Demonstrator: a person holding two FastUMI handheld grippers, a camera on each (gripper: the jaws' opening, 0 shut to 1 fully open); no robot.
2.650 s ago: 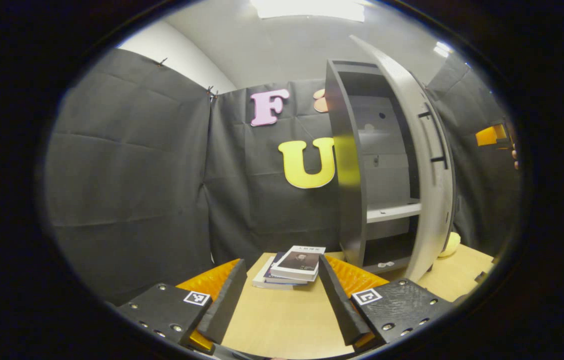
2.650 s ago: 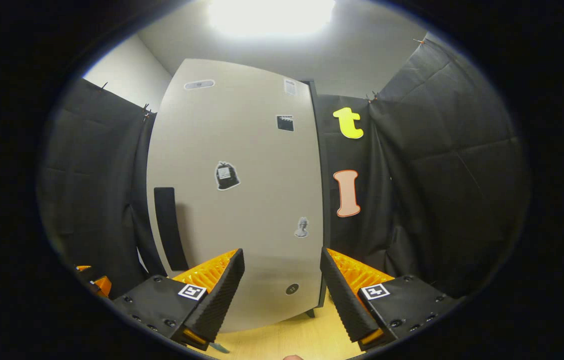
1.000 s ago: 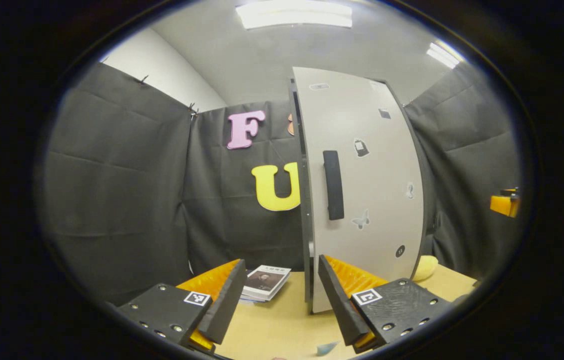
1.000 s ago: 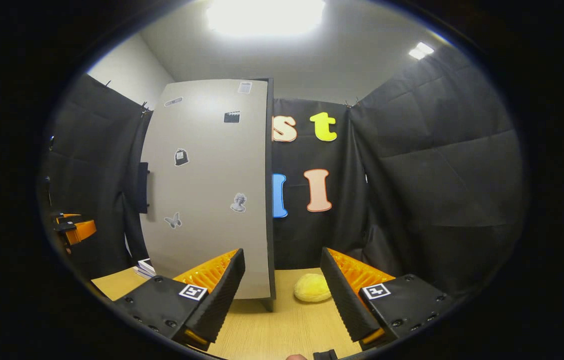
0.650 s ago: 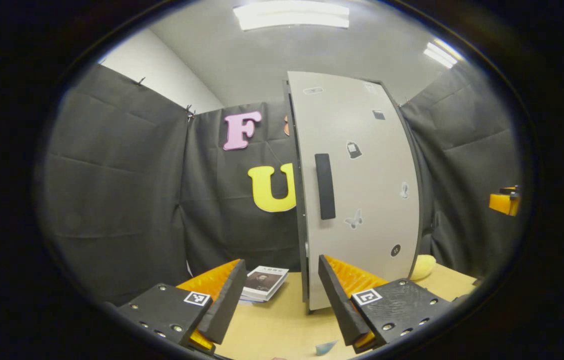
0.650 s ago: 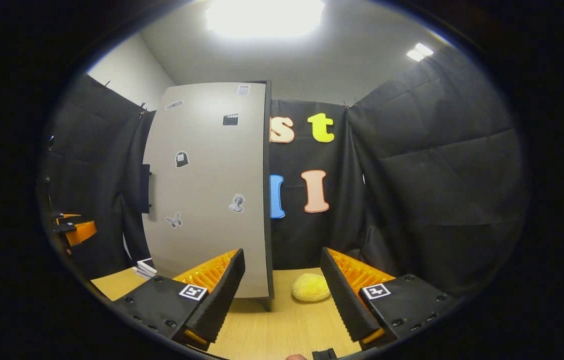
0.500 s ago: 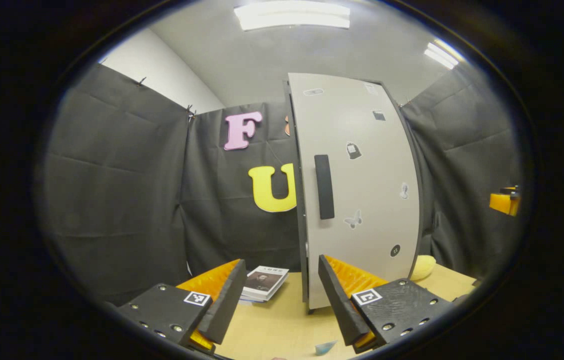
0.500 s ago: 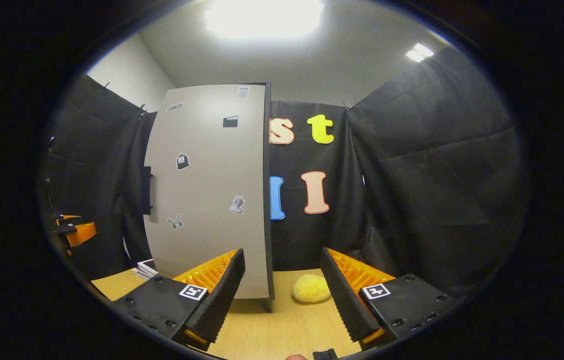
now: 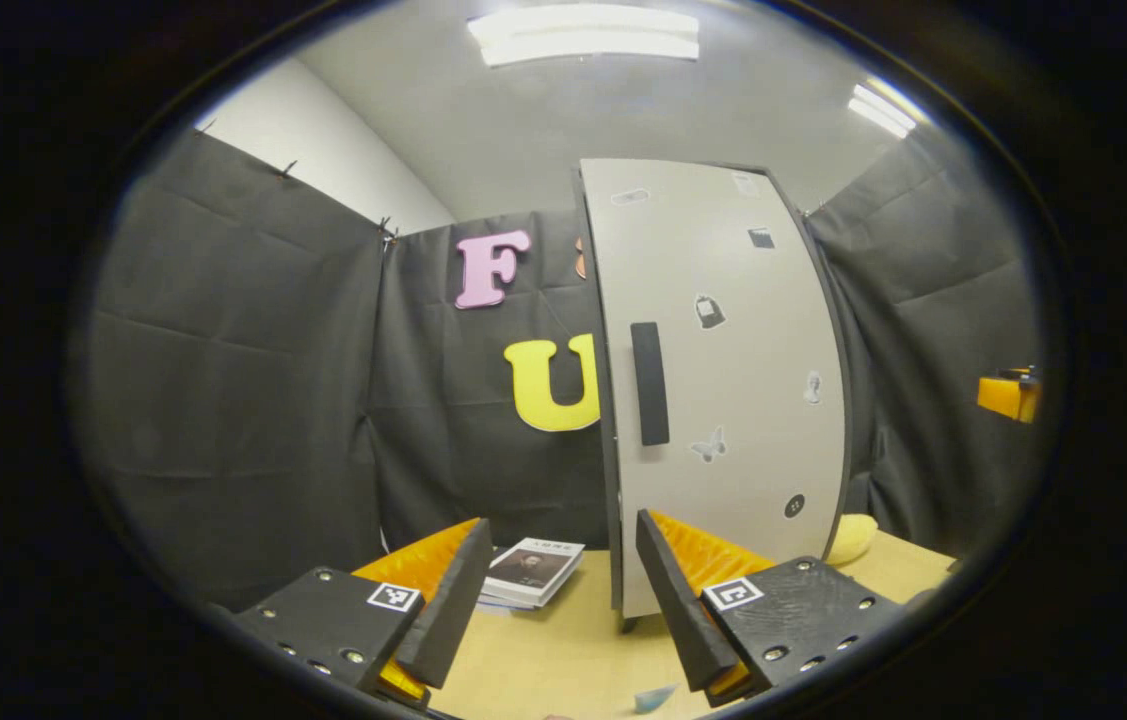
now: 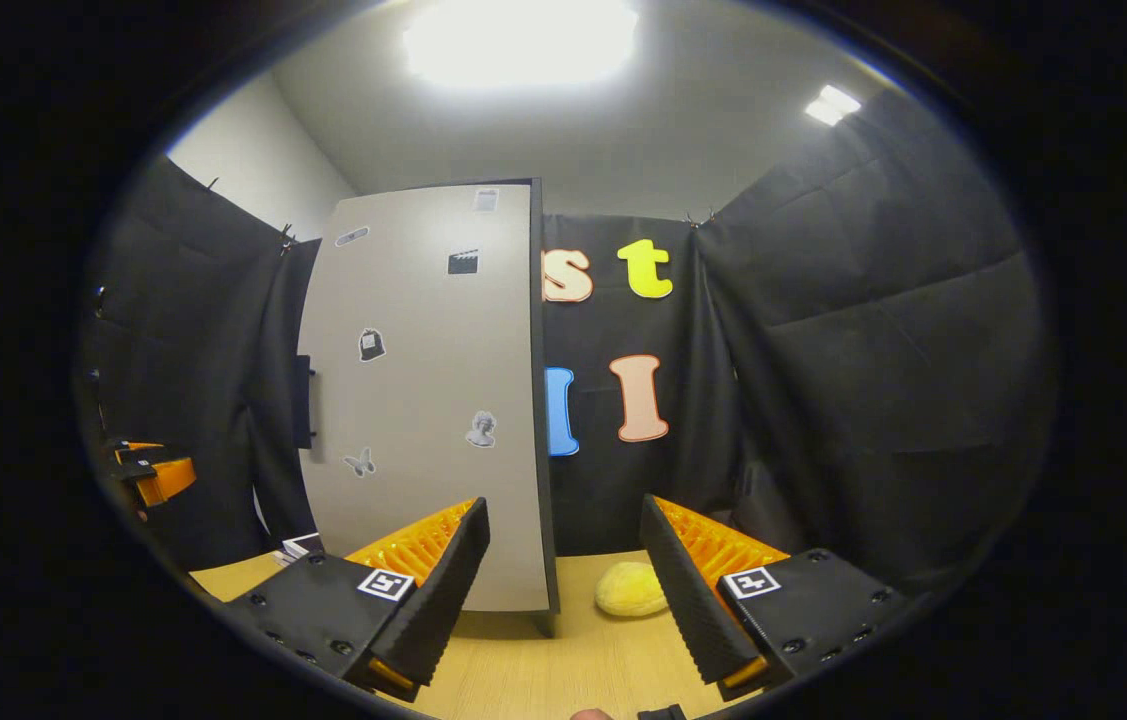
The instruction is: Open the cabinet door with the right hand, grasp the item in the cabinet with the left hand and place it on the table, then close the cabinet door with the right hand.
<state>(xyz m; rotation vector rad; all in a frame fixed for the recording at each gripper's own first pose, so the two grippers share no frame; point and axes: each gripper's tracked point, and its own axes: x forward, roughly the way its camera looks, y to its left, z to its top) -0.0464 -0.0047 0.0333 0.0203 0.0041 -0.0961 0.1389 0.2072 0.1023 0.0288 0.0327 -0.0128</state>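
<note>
The tall cabinet stands on the wooden table with its pale grey door (image 9: 733, 380) shut and a dark vertical handle (image 9: 650, 383) near the door's left edge. A small stack of books (image 9: 533, 572) lies on the table left of the cabinet. My left gripper (image 9: 556, 585) is open and empty, a little in front of the books and the cabinet's base. In the right gripper view the same door (image 10: 423, 400) stands left of centre. My right gripper (image 10: 563, 580) is open and empty, back from the cabinet's right front corner.
A yellow soft lump (image 10: 631, 589) lies on the table (image 10: 563, 670) right of the cabinet and peeks out behind it as the yellow lump (image 9: 853, 537). A small blue scrap (image 9: 656, 697) lies near the front edge. Black cloth walls close in behind and on both sides.
The door swung from wide open 2.6 s ago to shut. Over the last second both grippers drew back and tilted slightly, so the cabinet sits lower in both views.
</note>
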